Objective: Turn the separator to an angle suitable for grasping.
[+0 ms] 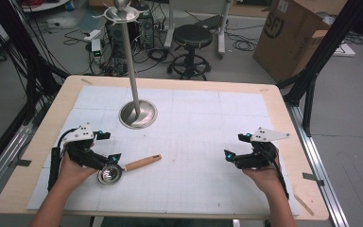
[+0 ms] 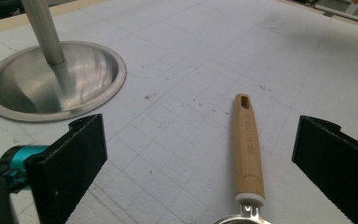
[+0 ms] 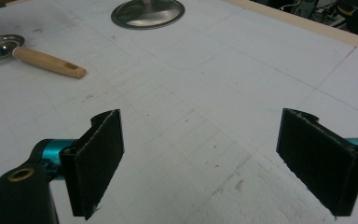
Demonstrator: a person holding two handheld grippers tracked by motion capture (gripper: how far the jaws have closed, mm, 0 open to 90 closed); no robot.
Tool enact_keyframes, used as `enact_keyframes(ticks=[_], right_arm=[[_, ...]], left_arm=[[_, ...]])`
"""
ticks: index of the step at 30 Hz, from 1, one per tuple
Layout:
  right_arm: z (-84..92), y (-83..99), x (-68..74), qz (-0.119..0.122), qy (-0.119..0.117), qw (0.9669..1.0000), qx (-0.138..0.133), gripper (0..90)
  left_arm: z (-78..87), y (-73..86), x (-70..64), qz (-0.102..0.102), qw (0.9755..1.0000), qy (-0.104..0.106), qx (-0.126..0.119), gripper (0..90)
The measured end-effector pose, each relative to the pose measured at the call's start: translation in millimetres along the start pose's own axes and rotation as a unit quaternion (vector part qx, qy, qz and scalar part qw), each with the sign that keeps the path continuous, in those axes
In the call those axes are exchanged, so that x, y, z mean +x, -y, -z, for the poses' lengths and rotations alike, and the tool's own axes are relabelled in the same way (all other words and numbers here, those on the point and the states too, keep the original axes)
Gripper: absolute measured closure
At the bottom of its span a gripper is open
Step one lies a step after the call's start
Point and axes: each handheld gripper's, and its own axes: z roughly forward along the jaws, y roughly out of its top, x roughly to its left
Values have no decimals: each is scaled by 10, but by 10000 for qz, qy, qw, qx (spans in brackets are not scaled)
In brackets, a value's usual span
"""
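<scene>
Strainer (image 1: 109, 174) flat on surface (image 1: 208, 189), wooden handle (image 2: 247, 144) between spread jaws of left gripper (image 1: 105, 147), ungrasped. Right gripper (image 1: 234, 146) open, empty, well apart. Stand (image 1: 137, 114) hooks vacant. Judgement: pickup pending, hanging not begun.

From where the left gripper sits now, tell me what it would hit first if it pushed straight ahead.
The left gripper, jaws open, points along the strainer's wooden handle, which lies between them, so it would likely meet the strainer first. The stand's round metal base sits off to the side, probably clear of that line.
</scene>
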Motion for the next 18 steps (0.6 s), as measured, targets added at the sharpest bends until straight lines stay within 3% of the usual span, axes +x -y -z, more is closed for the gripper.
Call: enact_keyframes(ticks=[9, 18], right_arm=[[20, -10, 9, 45, 12, 10000, -41, 137], [48, -47, 53, 82, 22, 9999, -64, 137]], left_arm=[[17, -5, -9, -15, 10000, 16, -15, 37], [-56, -72, -92, -177, 9997, 143, 93, 38]])
